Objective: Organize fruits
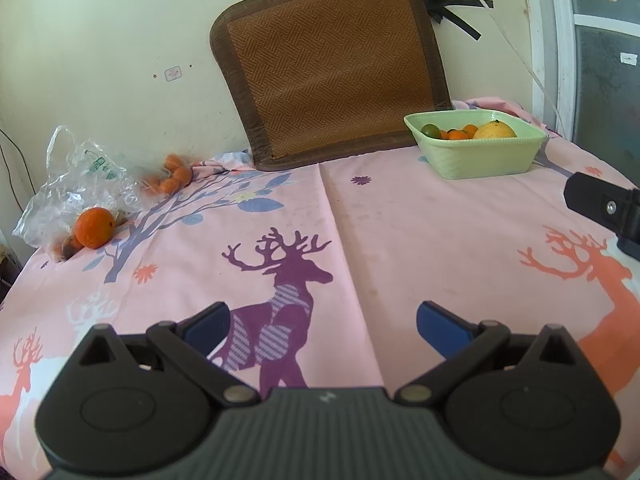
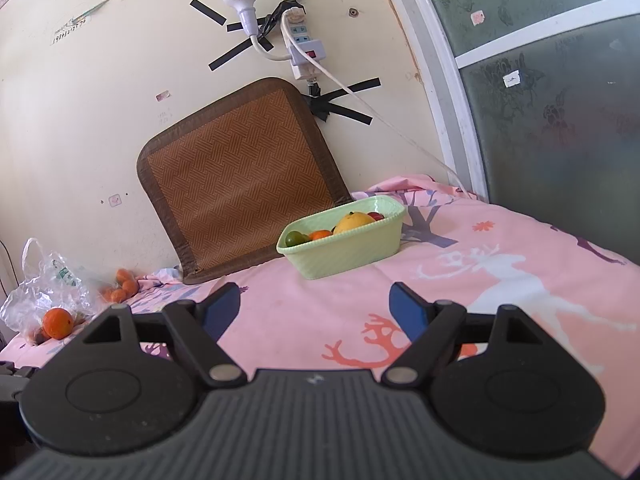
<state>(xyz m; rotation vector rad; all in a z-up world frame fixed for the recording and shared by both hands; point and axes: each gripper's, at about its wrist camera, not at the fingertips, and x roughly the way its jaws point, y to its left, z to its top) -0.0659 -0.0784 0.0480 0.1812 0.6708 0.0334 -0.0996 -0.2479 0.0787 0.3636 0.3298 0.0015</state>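
Several fruits already fill the green basket (image 1: 476, 156); an orange (image 1: 94, 227) and small tangerines (image 1: 172, 178) wait far left of it, both grippers (image 1: 320, 326) (image 2: 316, 306) spread, empty.

One green basket (image 1: 480, 156), one plastic bag (image 1: 68, 184), one large orange (image 1: 95, 227), one woven mat (image 1: 332, 68)

left tongs (image 1: 322, 326) | black linkage | blue pads (image 1: 440, 326) | silver rivets

No legible text (wall scribbles (image 2: 69, 31) too small)
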